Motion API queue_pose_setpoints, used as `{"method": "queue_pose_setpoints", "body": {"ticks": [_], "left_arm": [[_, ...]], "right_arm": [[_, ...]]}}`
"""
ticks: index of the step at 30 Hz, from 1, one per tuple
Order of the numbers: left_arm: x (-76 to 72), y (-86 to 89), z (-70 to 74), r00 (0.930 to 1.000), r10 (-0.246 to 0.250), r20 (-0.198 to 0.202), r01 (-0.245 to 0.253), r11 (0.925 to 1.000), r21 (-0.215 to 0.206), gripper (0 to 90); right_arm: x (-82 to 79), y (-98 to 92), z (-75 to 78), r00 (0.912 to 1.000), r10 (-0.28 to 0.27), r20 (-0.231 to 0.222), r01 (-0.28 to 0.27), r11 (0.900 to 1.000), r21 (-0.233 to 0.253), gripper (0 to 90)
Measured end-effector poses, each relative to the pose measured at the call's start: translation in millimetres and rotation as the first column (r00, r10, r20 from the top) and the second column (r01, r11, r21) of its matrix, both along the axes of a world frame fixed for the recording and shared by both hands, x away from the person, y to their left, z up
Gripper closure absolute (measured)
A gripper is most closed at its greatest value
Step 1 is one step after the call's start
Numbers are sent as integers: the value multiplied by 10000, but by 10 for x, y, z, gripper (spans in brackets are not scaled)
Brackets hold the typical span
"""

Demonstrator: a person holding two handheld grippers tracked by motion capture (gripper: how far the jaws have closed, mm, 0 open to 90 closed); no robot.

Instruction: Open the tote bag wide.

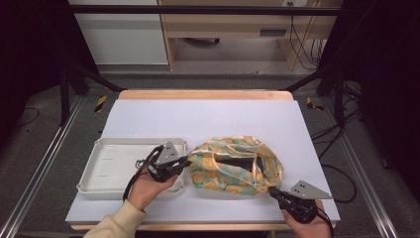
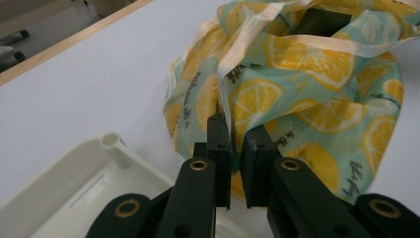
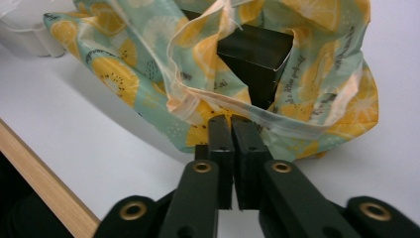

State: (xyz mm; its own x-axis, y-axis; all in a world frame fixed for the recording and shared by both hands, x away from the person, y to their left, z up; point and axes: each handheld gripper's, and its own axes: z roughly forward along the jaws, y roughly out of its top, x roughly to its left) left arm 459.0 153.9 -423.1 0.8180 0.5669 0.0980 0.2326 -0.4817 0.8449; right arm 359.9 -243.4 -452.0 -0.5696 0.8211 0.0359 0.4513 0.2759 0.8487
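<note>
A lemon-print fabric bag lies crumpled in the middle of the white table top, with a black box showing through its opening. My left gripper meets the bag's left edge. In the left gripper view its jaws stand nearly together on a fold and the cream hem of the bag. My right gripper sits at the bag's near right corner. In the right gripper view its jaws are pressed shut on the bag's cream rim, just below the black box.
A white plastic tray sits directly left of the bag, under my left hand; its corner shows beside the left jaws. The wooden table edge runs close by the right gripper. Bare white surface lies beyond the bag.
</note>
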Motion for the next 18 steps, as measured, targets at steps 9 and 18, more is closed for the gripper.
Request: {"method": "queue_pose_setpoints", "body": {"ticks": [9,18], "left_arm": [[-18,72,-73,9998,105,-146,-108,9998,-194,856],[-6,77,-61,9999,11,-116,-13,9999,-150,857]], "right_arm": [[29,83,209,9962,-627,605,631,9980,-40,337],[260,208,631,9950,-357,933,364,9993,-51,183]]}}
